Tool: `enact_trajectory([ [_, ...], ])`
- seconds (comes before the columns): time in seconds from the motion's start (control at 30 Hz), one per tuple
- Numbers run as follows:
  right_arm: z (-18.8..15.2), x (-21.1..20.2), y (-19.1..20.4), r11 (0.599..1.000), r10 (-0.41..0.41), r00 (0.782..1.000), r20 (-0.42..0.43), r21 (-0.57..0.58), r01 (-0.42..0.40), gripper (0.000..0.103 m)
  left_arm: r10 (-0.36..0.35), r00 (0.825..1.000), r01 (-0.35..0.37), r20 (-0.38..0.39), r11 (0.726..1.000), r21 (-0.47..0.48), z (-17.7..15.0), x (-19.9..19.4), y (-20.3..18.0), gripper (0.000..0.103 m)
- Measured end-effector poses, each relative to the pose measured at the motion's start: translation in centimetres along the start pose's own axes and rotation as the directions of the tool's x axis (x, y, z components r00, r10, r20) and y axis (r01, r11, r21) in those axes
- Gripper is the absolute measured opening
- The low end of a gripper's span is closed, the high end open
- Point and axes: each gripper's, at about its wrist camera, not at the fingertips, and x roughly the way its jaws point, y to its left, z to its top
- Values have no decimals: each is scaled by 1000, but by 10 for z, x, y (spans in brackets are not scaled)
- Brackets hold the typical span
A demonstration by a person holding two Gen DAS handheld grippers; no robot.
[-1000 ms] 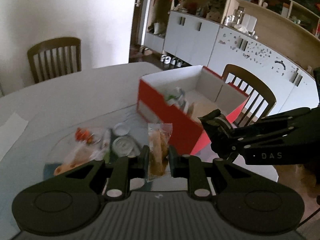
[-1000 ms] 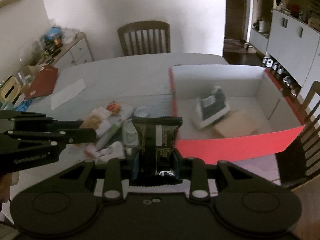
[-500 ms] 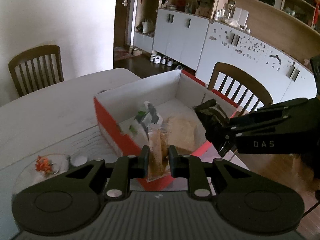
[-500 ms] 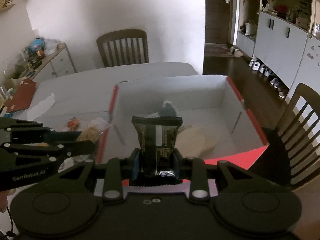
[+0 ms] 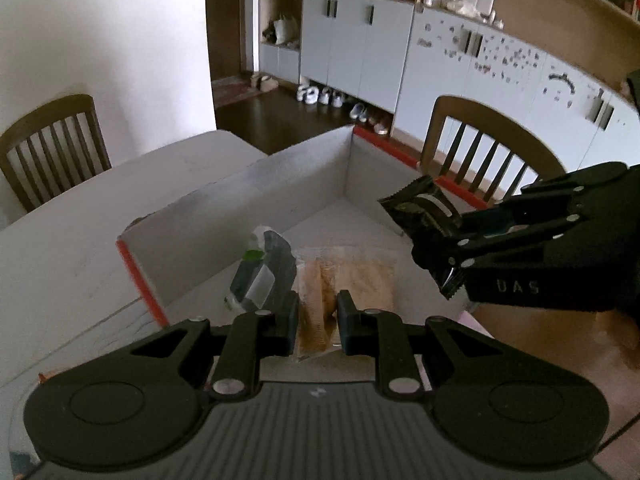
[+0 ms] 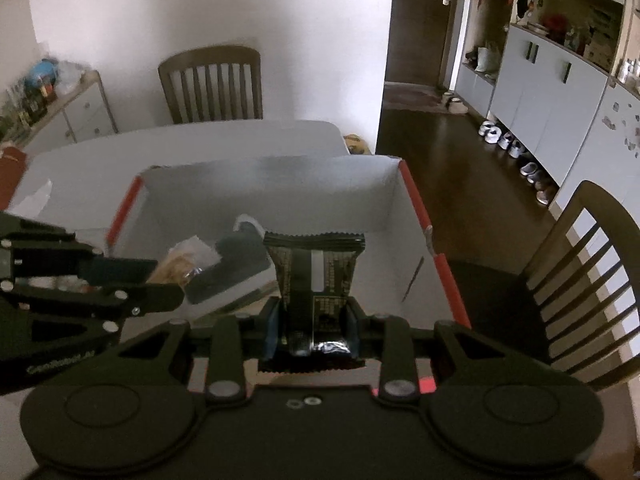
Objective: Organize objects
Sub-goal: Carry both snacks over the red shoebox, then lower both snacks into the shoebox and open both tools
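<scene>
My left gripper [image 5: 318, 316] is shut on a clear packet of tan biscuits [image 5: 314, 312] and holds it over the open red box [image 5: 240, 204] with white inner walls. My right gripper [image 6: 312, 320] is shut on a black snack packet [image 6: 314, 270], also held over the box [image 6: 416, 204]. In the left wrist view the right gripper [image 5: 444, 252] with the black packet [image 5: 420, 208] hangs over the box's right side. In the right wrist view the left gripper [image 6: 164, 284] comes in from the left. A dark green-and-white pouch [image 5: 262, 276] and a tan packet [image 5: 368, 276] lie on the box floor.
The box stands on a white table [image 5: 100, 216]. Wooden chairs stand at the far side [image 6: 212, 80] and at the right [image 5: 484, 148]. White cabinets [image 5: 360, 52] and several shoes [image 5: 320, 96] line the far wall. A low sideboard [image 6: 60, 108] stands at the left.
Both grippers have moved forward from above the loose items on the table to over the box, each still holding its packet. The items on the table have left view.
</scene>
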Motion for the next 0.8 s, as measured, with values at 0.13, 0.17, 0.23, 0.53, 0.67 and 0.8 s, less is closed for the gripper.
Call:
enact_trajectory([
  [0.13, 4, 23, -7, 1000, -10, 999, -31, -7, 10, 31, -1, 999, 0, -39, 1000, -6, 7, 24, 2, 19],
  [0.17, 5, 28, -9, 1000, -13, 999, -38, -2, 13, 31, 4, 999, -4, -49, 1000, -4, 9, 29, 2, 19],
  [0.23, 5, 39, -12, 1000, -11, 998, -57, 7, 12, 31, 6, 998, -7, -67, 1000, -6, 11, 38, 2, 19],
  [0.53, -3, 73, -14, 1000, -1, 989, -148, -19, -2, 31, 48, 988, -42, -147, 998, 44, 13, 72, 0, 19],
  [0.67, -7, 80, -11, 1000, 6, 986, -169, -26, -10, 31, 42, 982, -36, -185, 999, 37, 13, 83, 3, 19],
  [0.8, -8, 80, -10, 999, 11, 986, -164, -28, -15, 32, 32, 977, -26, -213, 999, 34, 12, 89, 5, 19],
])
